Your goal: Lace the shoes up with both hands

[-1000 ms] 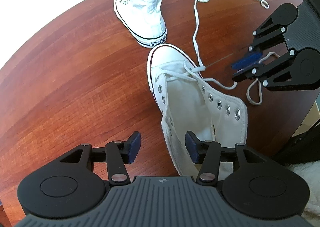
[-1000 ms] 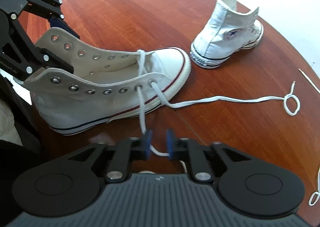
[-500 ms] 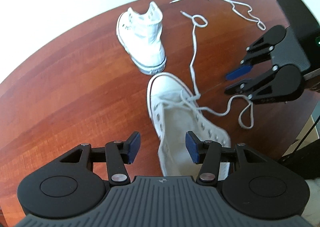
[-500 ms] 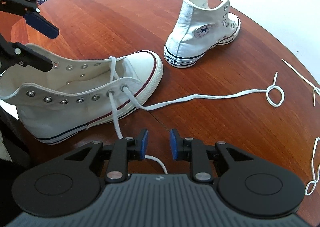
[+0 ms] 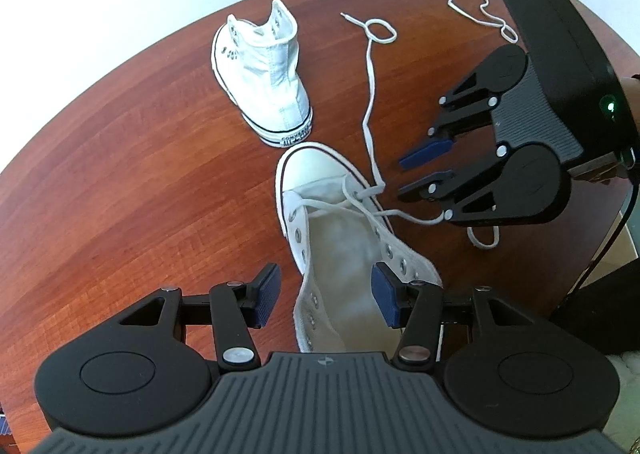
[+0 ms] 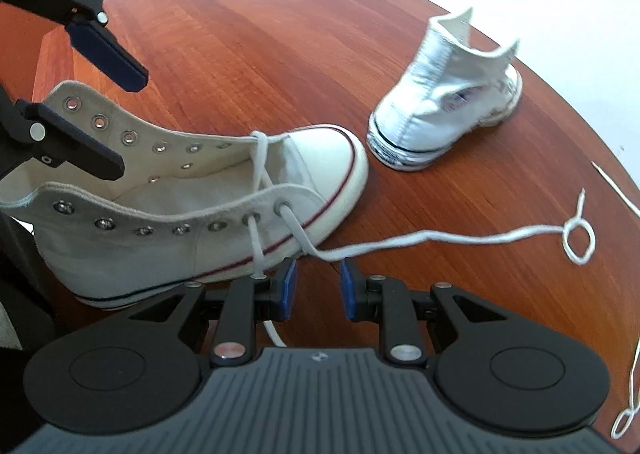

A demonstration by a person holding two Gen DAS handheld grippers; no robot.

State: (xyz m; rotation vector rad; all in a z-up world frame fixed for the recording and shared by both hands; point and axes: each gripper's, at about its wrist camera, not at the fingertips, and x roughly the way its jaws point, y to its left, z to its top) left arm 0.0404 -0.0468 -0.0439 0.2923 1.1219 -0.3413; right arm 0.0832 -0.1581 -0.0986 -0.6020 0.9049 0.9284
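We hold the left gripper [image 5: 326, 296], jaws spread, astride the shoe [image 6: 192, 210] to steady it, while the right gripper [image 6: 316, 288], jaws apart and empty, nears the lace [image 6: 400, 242].

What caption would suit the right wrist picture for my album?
Open right tool beside a barely laced white shoe, its lace trailing across the wooden table.

Near shoe: we see a white canvas high-top sneaker [image 6: 168, 210] standing on the reddish-brown wooden table [image 6: 280, 54], toe toward the right.
Lace: a white flat shoelace [image 6: 400, 242] runs through the lowest eyelets; one end trails right into a small loop.
Far shoe: a second white high-top [image 6: 444, 110] stands just beyond the toe.
Our right gripper [image 6: 316, 286]: blue pads apart, nothing between them.
Left gripper [image 6: 100, 102]: jaws apart over the collar.
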